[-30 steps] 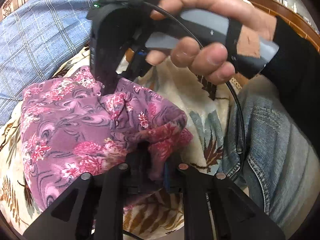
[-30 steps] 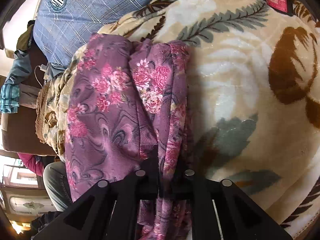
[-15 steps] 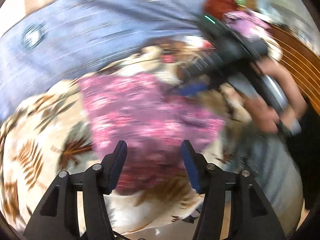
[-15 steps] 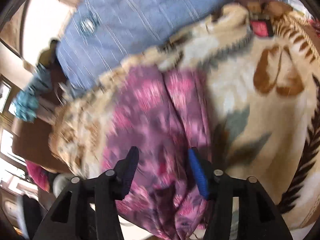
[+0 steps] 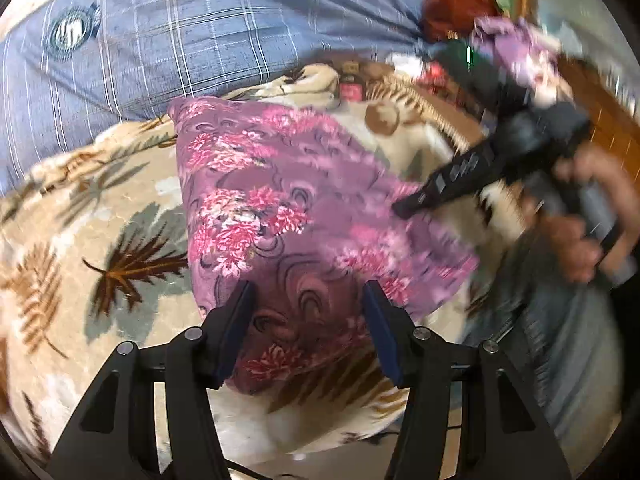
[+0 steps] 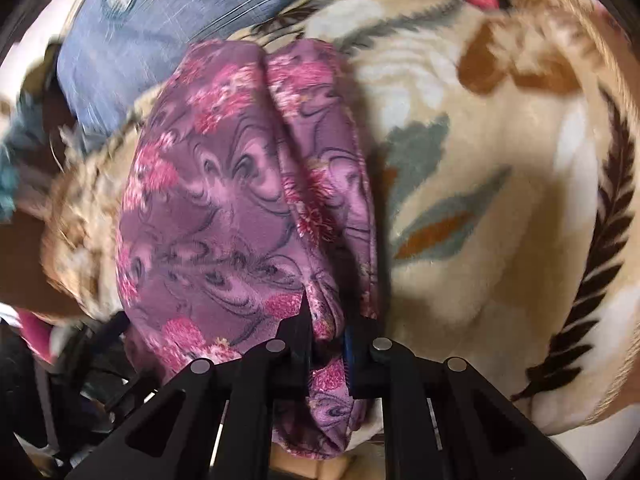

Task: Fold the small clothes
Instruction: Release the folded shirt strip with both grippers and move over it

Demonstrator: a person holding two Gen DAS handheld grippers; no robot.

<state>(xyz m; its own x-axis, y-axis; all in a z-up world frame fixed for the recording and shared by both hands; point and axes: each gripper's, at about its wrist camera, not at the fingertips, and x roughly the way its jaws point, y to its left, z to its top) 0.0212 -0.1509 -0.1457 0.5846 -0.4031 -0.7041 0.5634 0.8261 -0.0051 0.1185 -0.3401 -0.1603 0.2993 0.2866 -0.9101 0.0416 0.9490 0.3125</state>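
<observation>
The cloth (image 5: 288,208) is purple with pink flowers, and it lies on a soft blanket (image 5: 100,240) with brown and grey leaves on it. It looks folded over already, because the right camera shows two thick rolls of it lying side by side, with a deep line between them. From the left camera it looks like a flat, neat shape with one sharp corner at the far end. The left tool (image 5: 306,320) is wide open and holds nothing; the near end of the cloth just shows between its two fingers, which do not press on it. The right tool (image 6: 326,332) is closing, and a bunched bit of the near edge of the cloth sits pinched between its fingers. A hand (image 5: 576,236) holds that tool at the right side of the left camera's picture, but it is blurry. A blue checked cloth (image 5: 180,40) lies past the blanket, and some more clothes (image 5: 516,52) are piled far off by the wooden edge. I think at least one fold is done. One more fold, or a bit of smoothing, may still be left.
</observation>
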